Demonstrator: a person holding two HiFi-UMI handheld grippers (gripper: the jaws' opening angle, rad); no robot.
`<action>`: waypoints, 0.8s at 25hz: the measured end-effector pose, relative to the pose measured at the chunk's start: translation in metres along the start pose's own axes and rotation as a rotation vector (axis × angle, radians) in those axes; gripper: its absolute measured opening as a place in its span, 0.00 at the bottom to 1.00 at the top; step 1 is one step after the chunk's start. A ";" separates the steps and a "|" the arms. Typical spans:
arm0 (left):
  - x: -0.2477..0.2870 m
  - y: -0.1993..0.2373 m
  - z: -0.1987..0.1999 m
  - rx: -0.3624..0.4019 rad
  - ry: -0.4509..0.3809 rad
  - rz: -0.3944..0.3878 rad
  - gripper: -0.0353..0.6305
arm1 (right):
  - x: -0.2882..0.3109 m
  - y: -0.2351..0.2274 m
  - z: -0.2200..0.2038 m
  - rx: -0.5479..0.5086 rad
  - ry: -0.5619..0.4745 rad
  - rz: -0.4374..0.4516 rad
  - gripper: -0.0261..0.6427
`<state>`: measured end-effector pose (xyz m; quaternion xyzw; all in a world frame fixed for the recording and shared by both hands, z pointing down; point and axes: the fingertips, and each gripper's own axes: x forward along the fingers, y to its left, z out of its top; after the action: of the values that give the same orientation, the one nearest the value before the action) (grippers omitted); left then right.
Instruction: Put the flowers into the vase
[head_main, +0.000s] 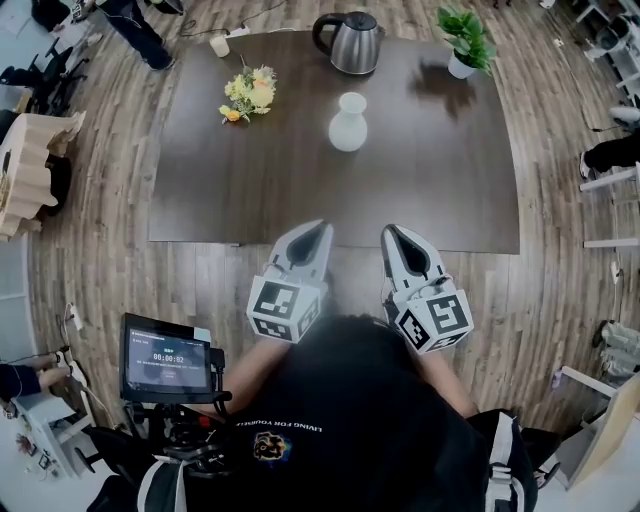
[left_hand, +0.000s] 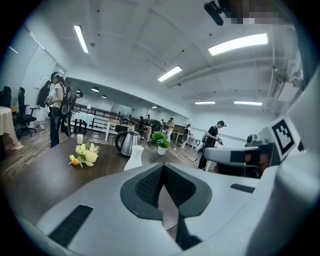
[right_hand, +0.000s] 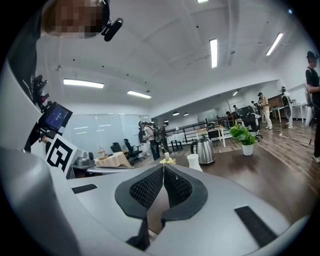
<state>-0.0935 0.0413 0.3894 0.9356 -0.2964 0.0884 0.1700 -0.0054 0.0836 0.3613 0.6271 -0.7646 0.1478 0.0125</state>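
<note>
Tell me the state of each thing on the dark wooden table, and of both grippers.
Left gripper: shut, empty.
Right gripper: shut, empty.
Yellow-and-white flower bunch: lying on table.
White ceramic vase: upright, no flowers inside.
Steel kettle: upright, lid on.
Potted green plant: upright.

Dark table (head_main: 420, 190) on wood-plank floor (head_main: 90, 270), strip-lit ceiling (left_hand: 150, 45)

**Operator Clothing and Gripper Housings**

A black shirt (head_main: 350, 400) is worn, printed with small white lettering (head_main: 275, 428). The left gripper (head_main: 322, 226) and right gripper (head_main: 388, 231) are cased in white tapered shells. A cube (head_main: 285, 305) of black-and-white square markers is fitted behind each. The fingers (left_hand: 150, 187) are lined with dark textured pads.
</note>
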 end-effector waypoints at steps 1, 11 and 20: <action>-0.001 0.007 0.001 -0.003 -0.003 0.003 0.06 | 0.005 0.002 0.001 -0.004 -0.003 -0.004 0.07; -0.018 0.079 0.018 -0.053 -0.038 0.038 0.06 | 0.059 0.028 0.014 -0.048 0.017 -0.029 0.07; -0.023 0.114 0.014 -0.103 -0.073 0.119 0.06 | 0.092 0.026 0.016 -0.099 0.037 -0.001 0.07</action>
<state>-0.1778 -0.0387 0.4003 0.9090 -0.3617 0.0490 0.2013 -0.0471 -0.0033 0.3594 0.6234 -0.7702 0.1214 0.0577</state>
